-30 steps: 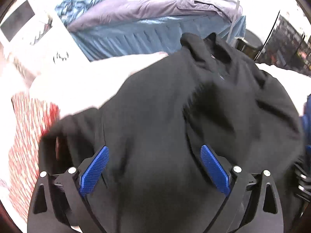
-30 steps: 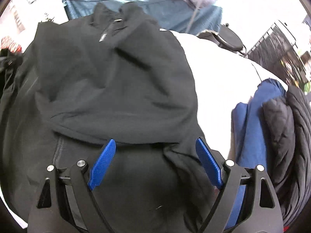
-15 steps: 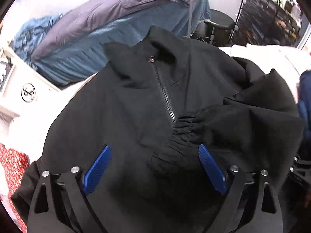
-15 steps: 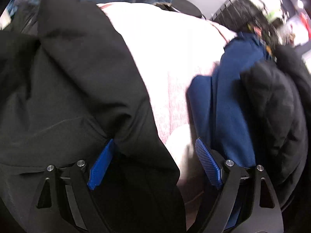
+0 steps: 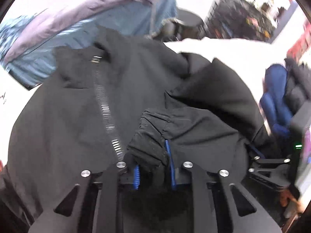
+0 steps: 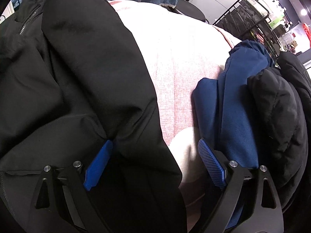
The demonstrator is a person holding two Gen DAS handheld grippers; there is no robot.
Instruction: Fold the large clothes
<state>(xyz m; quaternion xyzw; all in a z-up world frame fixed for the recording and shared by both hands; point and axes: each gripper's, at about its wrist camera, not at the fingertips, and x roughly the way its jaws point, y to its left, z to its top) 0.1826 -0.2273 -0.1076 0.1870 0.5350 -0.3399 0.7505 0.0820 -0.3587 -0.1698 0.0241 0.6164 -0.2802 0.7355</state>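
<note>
A black zip-up jacket (image 5: 77, 116) lies front up on the bed, its zipper (image 5: 106, 108) running toward the collar. One sleeve is folded across the chest. My left gripper (image 5: 152, 155) points steeply down, and its jaws are closing with the gathered sleeve cuff (image 5: 149, 141) pinched between the blue pads. In the right wrist view my right gripper (image 6: 155, 142) stands wide over the jacket's (image 6: 87, 68) right edge, its jaws still opening. The left pad (image 6: 99, 161) is tucked against a fold and the right pad (image 6: 211, 165) is free.
A pale pink-white bed cover (image 6: 184, 58) lies under the jacket. A folded blue garment (image 6: 233, 97) and a black puffer jacket (image 6: 276, 106) are piled at the right. Blue quilted bedding (image 5: 77, 38), a black stool (image 5: 186, 21) and a wire rack (image 6: 248, 13) stand behind.
The left jaws have gone from wide apart to closed on the sleeve cuff. The right gripper swung from over the jacket's chest to its right edge, then held still.
</note>
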